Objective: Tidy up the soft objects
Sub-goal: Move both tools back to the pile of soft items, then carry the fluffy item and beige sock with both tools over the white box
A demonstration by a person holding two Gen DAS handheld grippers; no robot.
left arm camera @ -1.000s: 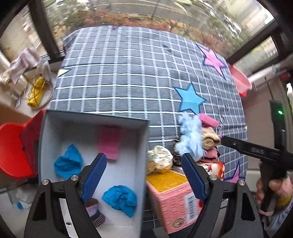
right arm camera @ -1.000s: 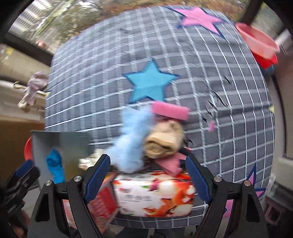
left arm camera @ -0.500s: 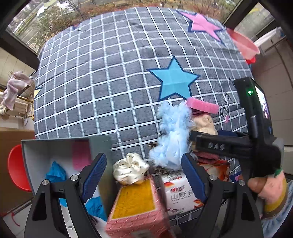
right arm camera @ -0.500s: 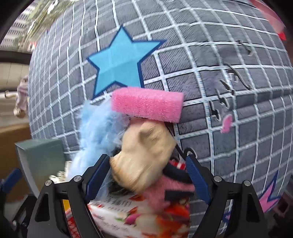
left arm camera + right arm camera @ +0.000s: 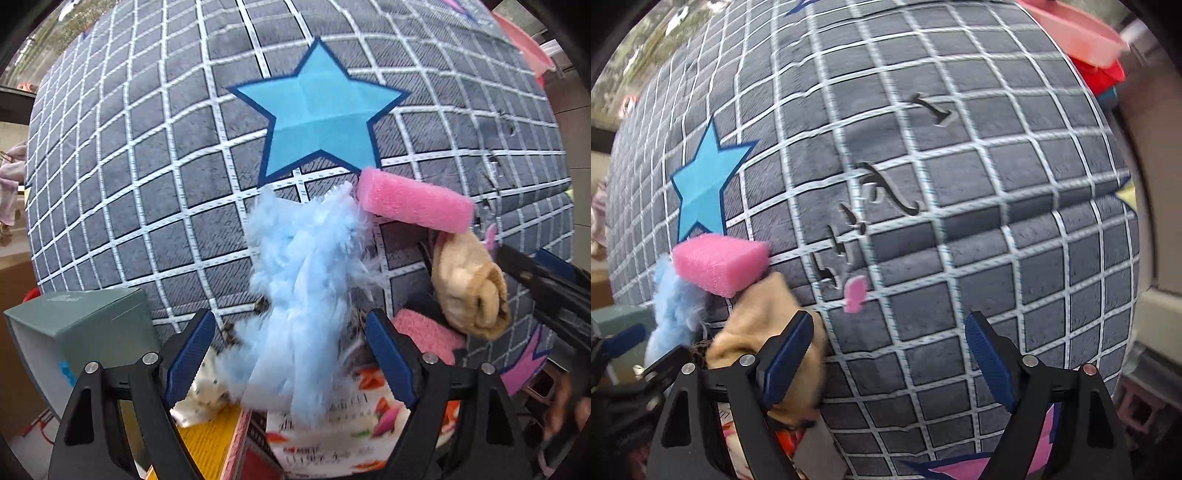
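A heap of soft things lies at the near edge of the checked quilt (image 5: pixel 155 192). In the left wrist view a fluffy light-blue feathery piece (image 5: pixel 299 288) stands between the fingers of my left gripper (image 5: pixel 288 332), which is open and not pressing on it. A pink sponge (image 5: pixel 413 206), a beige rolled cloth (image 5: pixel 469 284) and a pink towel (image 5: pixel 424 332) lie to its right. My right gripper (image 5: pixel 888 325) is open over bare quilt. Its left finger is against the beige cloth (image 5: pixel 764 317), and the pink sponge (image 5: pixel 720 262) lies beyond.
A grey-green box (image 5: pixel 85 325) stands at the left. A cream scrunchie (image 5: pixel 199 398), a yellow-topped carton (image 5: pixel 214 443) and a printed tissue pack (image 5: pixel 332 435) lie under the heap. A small pink scrap (image 5: pixel 855 293) and dark clips (image 5: pixel 886 192) lie on the quilt. A pink basin (image 5: pixel 1078 29) sits far right.
Both grippers have come down close to the heap. The left one swung right from the open box to the blue fluff. The right one slid right, past the beige cloth.
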